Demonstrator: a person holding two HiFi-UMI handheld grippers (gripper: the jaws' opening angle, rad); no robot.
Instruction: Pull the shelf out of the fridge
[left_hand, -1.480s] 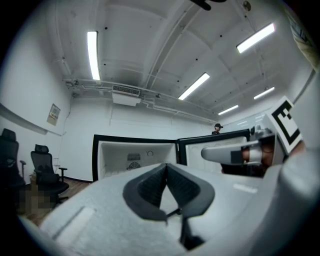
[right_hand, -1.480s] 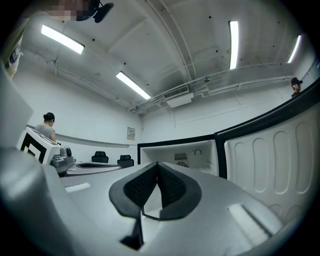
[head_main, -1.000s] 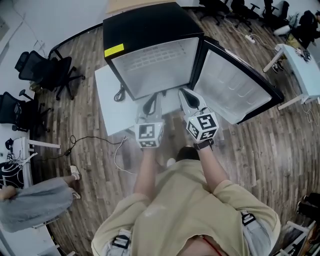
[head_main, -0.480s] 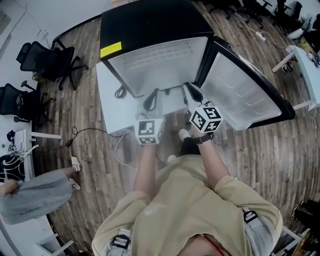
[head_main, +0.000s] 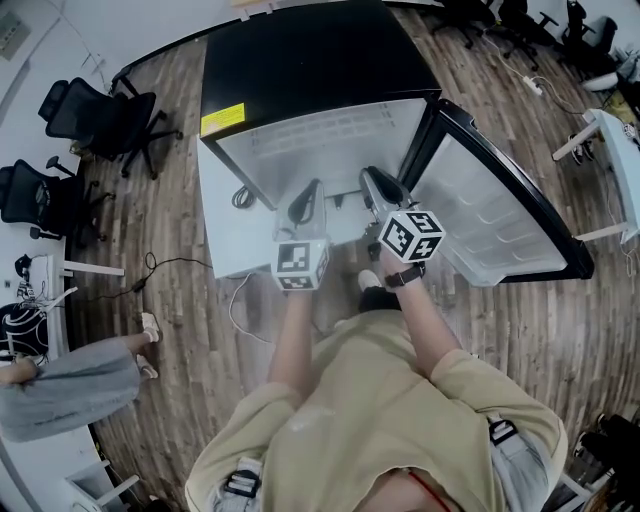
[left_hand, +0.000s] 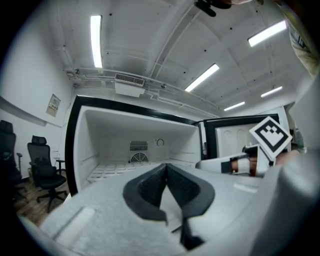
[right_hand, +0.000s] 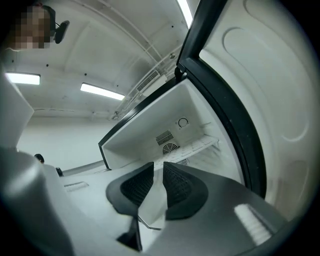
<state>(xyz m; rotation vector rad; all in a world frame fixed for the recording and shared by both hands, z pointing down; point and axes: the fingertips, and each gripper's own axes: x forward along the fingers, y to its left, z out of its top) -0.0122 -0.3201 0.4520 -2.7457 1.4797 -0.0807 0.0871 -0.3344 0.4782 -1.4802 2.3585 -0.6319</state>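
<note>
The open fridge (head_main: 300, 60) holds one white shelf (left_hand: 107, 171).

Beige short-sleeved T-shirt (head_main: 370, 400), black wristwatch (head_main: 404, 277), white hand-held grippers (head_main: 313, 187) (head_main: 369, 175) with black-and-white marker cubes (head_main: 300, 266) (head_main: 411, 236)

The fridge (head_main: 300, 60) is black outside and white inside, with a yellow label (head_main: 222, 119). Its shelf (left_hand: 106, 171) seems white and gridded. The floor (head_main: 520, 330) is brown wood-grain planks.
</note>
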